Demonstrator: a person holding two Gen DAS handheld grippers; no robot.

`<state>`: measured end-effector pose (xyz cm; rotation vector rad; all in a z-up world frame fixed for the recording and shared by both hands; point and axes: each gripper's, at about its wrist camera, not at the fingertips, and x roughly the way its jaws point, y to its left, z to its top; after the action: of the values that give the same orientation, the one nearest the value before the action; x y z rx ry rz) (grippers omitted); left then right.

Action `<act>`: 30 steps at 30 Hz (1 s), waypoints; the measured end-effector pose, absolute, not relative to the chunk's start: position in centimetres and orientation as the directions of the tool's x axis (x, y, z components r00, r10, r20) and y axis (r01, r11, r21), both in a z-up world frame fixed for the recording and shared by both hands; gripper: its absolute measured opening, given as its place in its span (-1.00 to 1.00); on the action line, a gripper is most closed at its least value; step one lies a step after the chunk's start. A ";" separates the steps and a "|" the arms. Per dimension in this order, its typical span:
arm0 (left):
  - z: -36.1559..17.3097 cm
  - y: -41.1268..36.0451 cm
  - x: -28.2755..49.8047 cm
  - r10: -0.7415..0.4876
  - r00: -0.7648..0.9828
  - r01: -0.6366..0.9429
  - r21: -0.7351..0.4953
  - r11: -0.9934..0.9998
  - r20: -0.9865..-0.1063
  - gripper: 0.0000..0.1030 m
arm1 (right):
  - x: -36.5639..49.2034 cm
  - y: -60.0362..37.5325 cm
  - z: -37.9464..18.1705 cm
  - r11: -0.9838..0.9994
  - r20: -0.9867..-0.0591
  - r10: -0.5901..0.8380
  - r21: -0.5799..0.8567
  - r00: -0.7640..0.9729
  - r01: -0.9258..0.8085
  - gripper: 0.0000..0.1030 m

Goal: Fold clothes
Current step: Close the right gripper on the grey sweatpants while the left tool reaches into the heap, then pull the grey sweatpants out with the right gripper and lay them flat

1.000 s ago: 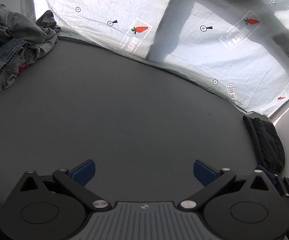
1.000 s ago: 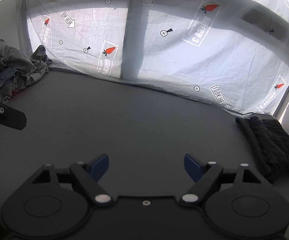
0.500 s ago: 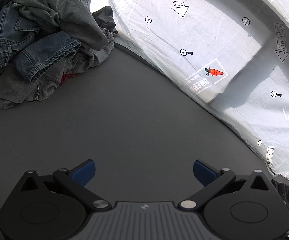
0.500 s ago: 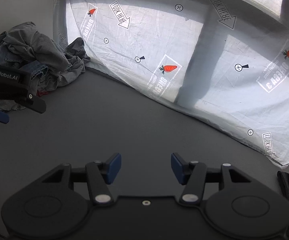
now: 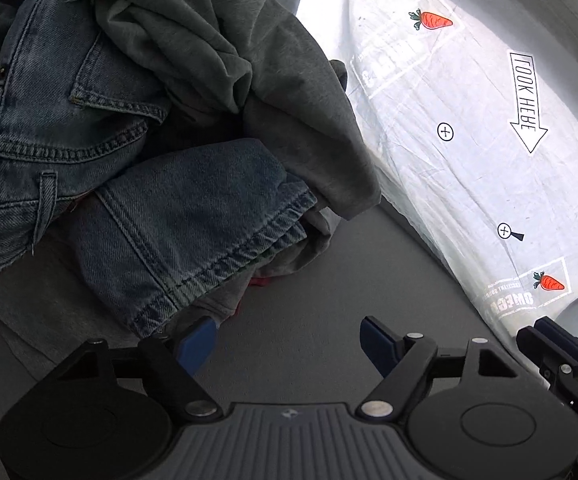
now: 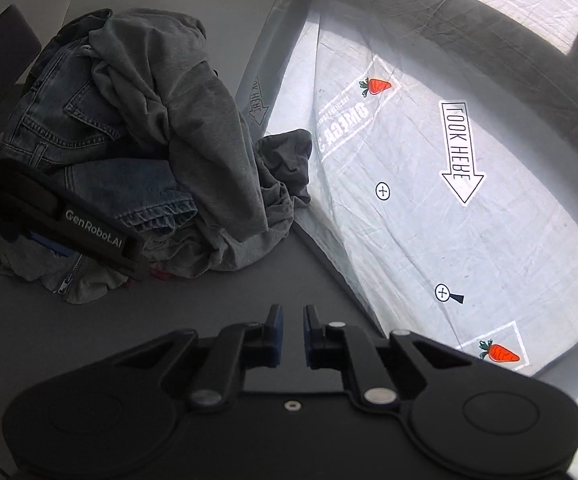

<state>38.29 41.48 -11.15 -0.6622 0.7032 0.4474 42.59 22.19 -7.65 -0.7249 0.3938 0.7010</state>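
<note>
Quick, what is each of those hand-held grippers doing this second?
Left hand-held gripper: open, holding nothing, at the edge of the clothes pile.
Right hand-held gripper: nearly closed, holding nothing.

1. The left gripper point(image 5: 287, 340) hangs low over the grey table point(image 5: 329, 280) with its blue pads spread wide.
2. Its left pad point(image 5: 197, 342) sits just under the hem of the blue jeans point(image 5: 193, 220).
3. A grey garment point(image 5: 273, 92) drapes over the jeans.
4. The white printed sheet point(image 5: 469, 160) stands to the right.
5. Part of the right gripper point(image 5: 561, 354) shows at the right edge.
</note>
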 end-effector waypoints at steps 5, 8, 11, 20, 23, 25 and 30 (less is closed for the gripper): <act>-12.6 46.5 40.7 0.232 0.666 -0.631 -0.370 0.682 -0.709 0.22 | 47.4 29.9 -9.1 0.475 -0.539 0.523 -0.459 0.660 -0.751 -0.70; -13.5 48.0 41.5 0.224 0.669 -0.639 -0.393 0.661 -0.709 0.21 | 49.7 33.4 -10.0 0.444 -0.553 0.561 -0.427 0.616 -0.788 -0.53; -14.1 48.4 41.7 0.217 0.673 -0.643 -0.416 0.643 -0.707 0.21 | 51.3 36.3 -10.8 0.415 -0.567 0.590 -0.399 0.576 -0.818 -0.15; -13.6 47.0 42.1 0.232 0.646 -0.678 -0.408 0.611 -0.727 0.21 | 52.8 37.6 -10.6 0.438 -0.572 0.587 -0.372 0.573 -0.819 -0.92; -12.3 45.9 41.5 0.242 0.648 -0.682 -0.409 0.606 -0.722 0.21 | 51.7 35.1 -8.1 0.491 -0.489 0.612 -0.381 0.622 -0.783 -0.93; -11.4 44.8 40.8 0.255 0.652 -0.683 -0.408 0.606 -0.714 0.21 | 50.1 33.1 -6.3 0.512 -0.404 0.614 -0.451 0.679 -0.731 -0.94; -8.8 40.3 38.4 0.274 0.672 -0.670 -0.407 0.620 -0.688 0.21 | 45.9 26.4 -0.7 0.630 -0.160 0.589 -0.524 0.792 -0.574 -0.94</act>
<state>38.38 40.32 -8.77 -0.7073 0.6209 0.5848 45.85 26.44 -0.66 -0.5902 -0.0274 0.6659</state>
